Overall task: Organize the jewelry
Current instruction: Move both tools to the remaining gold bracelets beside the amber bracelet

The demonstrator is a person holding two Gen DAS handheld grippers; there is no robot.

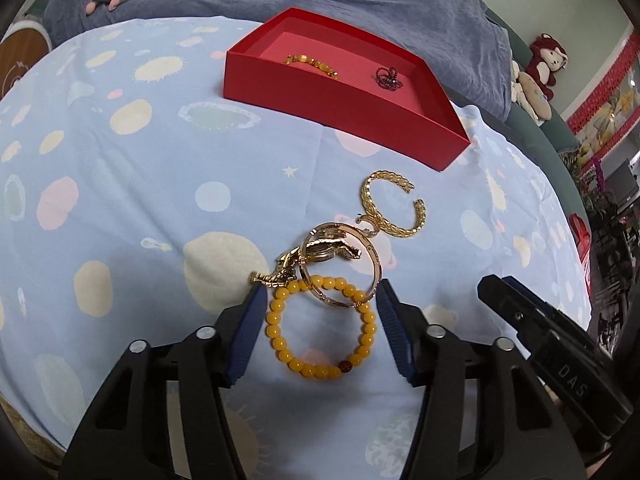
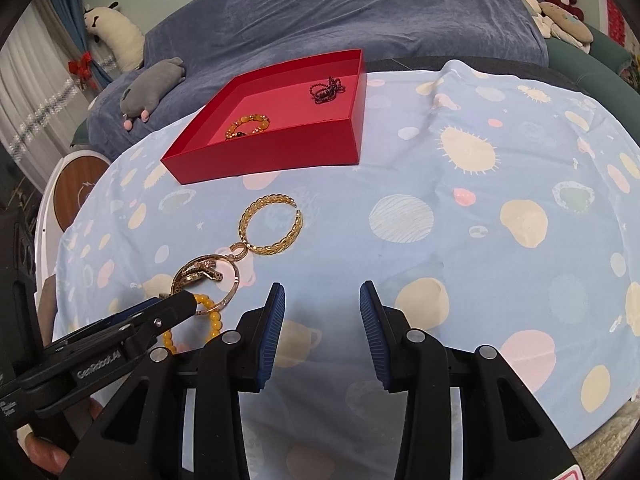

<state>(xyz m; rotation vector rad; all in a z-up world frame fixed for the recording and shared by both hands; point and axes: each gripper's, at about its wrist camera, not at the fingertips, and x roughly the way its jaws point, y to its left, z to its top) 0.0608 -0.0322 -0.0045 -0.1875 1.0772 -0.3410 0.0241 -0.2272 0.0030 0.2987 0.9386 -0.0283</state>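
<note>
A yellow bead bracelet lies flat on the patterned cloth between the pads of my left gripper. The blue pads stand close on either side and the ring keeps its round shape. A rose-gold bangle and a gold watch-like piece overlap its far edge. Beyond them lies an open braided gold cuff. The red box holds a gold bracelet and a dark bead chain. My right gripper hangs open over bare cloth, right of the pile.
A blue cloth with pale blobs covers the rounded table. Behind it is a blue-grey blanket with a grey plush. Plush toys sit at the far right. A round wooden stool stands left of the table.
</note>
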